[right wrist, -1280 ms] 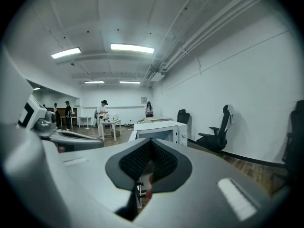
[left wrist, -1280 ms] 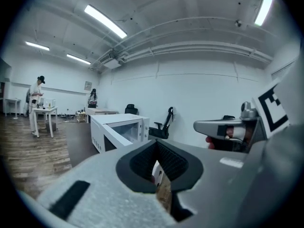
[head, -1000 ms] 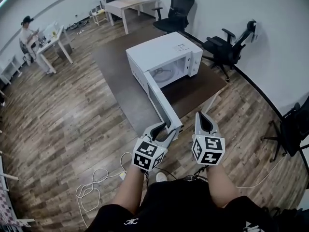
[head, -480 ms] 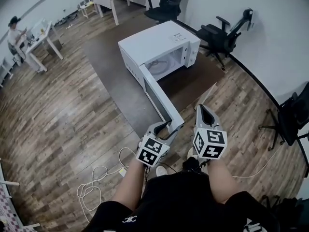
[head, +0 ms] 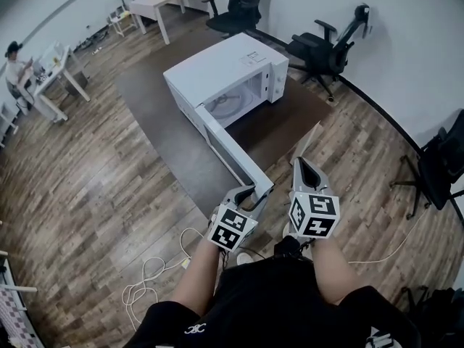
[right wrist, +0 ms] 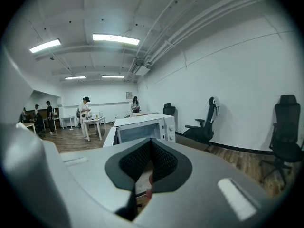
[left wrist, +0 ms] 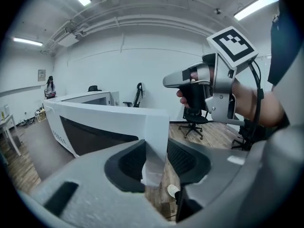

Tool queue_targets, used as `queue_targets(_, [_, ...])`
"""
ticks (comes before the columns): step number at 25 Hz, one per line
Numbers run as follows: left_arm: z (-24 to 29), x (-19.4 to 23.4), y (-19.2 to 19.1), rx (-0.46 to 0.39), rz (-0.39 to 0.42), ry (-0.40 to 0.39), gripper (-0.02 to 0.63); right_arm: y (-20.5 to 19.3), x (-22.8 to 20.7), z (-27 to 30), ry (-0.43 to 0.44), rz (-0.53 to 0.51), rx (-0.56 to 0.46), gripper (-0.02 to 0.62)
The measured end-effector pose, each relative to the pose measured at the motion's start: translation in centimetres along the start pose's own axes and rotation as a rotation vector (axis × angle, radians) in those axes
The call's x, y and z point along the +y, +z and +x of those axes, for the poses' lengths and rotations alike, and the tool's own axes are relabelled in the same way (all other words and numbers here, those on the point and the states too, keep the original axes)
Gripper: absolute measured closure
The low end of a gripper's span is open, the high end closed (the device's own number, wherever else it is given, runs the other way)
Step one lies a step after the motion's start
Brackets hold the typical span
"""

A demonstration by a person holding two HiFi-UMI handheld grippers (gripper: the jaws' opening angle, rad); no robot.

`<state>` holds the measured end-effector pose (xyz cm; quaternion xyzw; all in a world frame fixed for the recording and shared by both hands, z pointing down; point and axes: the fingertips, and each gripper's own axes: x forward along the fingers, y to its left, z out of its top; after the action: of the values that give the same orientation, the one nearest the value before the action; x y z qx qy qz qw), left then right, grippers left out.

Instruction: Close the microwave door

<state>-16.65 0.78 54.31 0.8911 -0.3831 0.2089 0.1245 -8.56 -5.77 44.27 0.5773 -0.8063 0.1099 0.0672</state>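
One white microwave [head: 217, 67]; two hand-held grippers [head: 254, 192] [head: 299, 163]; three black office chairs [head: 239, 2] [head: 322, 49] [head: 438, 172].

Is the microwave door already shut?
No: the door stands swung wide out from the microwave, leaving the glass plate inside in view.

I wear a black top [head: 254, 307] with short sleeves and a small white emblem [head: 196, 332]. My left gripper [head: 254, 192] and right gripper [head: 301, 162] have smooth grey shells and black ribbed pads [right wrist: 164, 161]. Each carries a cube [head: 314, 214] of black-and-white square markers. A black cable [left wrist: 258, 99] trails off the right one.
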Motion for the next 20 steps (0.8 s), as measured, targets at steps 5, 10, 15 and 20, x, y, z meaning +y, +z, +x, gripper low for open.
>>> queue_targets(5, [2.9,-0.1,1.4,-0.03,-0.021,0.028,0.456,0.2,-1.9,1.1,-0.009,0.004,0.001,0.586])
queue_targets(10, [5.7,0.1,2.7,-0.02,-0.035,0.037,0.459,0.6,-4.3,2.2,-0.017,0.008,0.004,0.586])
queue_targets(15, [8.2,0.3,4.1,-0.019,-0.062,0.044,0.462,1.1,-7.4,3.2,-0.033,0.018,0.003,0.586])
queue_targets(20, [10.9,1.1,5.8,-0.019,-0.084,0.055,0.462,1.4,-10.1,4.4,-0.042,0.026,0.009,0.586])
